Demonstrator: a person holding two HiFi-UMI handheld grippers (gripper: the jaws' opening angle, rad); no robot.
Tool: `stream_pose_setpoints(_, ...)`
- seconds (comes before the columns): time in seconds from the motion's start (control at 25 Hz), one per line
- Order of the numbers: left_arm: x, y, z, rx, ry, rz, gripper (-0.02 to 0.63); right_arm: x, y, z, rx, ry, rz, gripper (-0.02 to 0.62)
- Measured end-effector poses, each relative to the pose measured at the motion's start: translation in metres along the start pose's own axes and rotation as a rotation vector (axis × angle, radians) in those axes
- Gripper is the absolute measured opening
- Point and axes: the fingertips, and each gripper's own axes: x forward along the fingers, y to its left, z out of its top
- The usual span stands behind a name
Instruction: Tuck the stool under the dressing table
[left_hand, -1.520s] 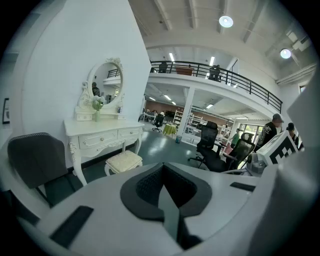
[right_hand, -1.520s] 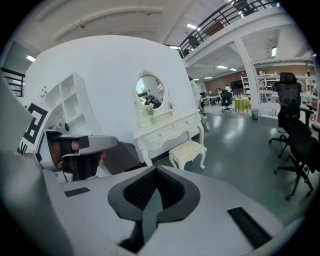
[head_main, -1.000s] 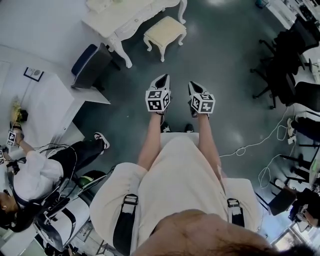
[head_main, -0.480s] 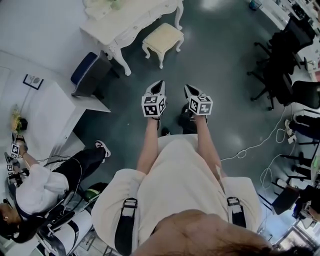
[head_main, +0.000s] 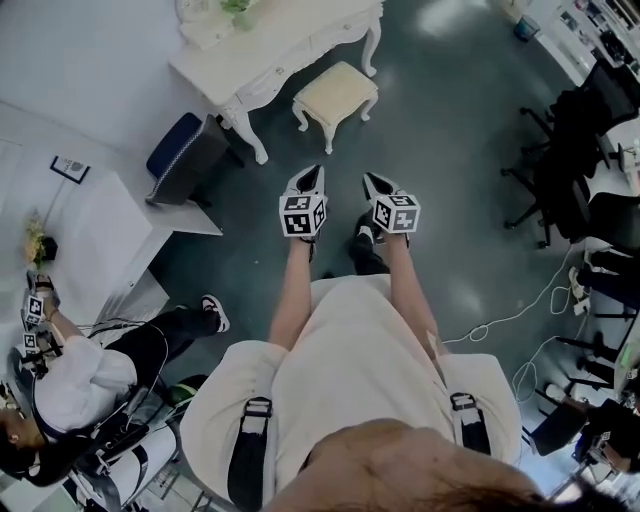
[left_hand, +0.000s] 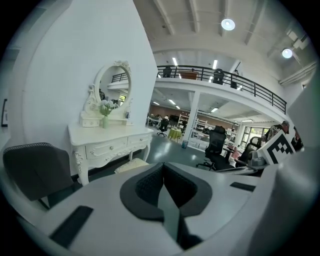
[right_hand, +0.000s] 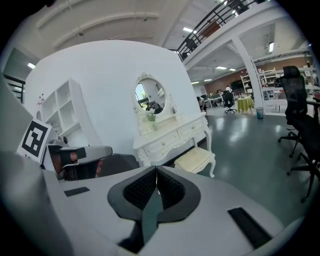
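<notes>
A small white stool (head_main: 335, 97) with a cream cushion stands on the dark floor in front of the white dressing table (head_main: 275, 50), outside it. The stool (right_hand: 196, 159) and the table (right_hand: 170, 134) with its oval mirror also appear in the right gripper view; the left gripper view shows the table (left_hand: 107, 142) and a strip of the stool (left_hand: 131, 165). My left gripper (head_main: 313, 178) and right gripper (head_main: 372, 183) are held side by side in the air, well short of the stool. Both are shut with nothing between the jaws.
A dark chair (head_main: 185, 150) sits left of the dressing table beside a white desk (head_main: 95, 230). A seated person (head_main: 90, 360) is at the lower left. Black office chairs (head_main: 570, 140) and floor cables (head_main: 520, 290) are on the right.
The view has shifted a little as I stepped toward the stool; both grippers stay shut and side by side, slightly closer to the stool.
</notes>
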Motion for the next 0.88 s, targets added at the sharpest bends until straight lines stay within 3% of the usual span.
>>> stream_pose_setpoints(0.44, 0.096, 0.019, 0.081, 0.017, -0.061, 0.073, 0.015, 0.065, -0.064, 0.087, 0.038, -0.037, 0.058, 0.043)
stream_pose_setpoints(0.88, 0.16, 0.032, 0.114, -0.013, -0.058, 0.165, 0.015, 0.11, -0.122, 0.136, 0.048, -0.039, 0.118, 0.043)
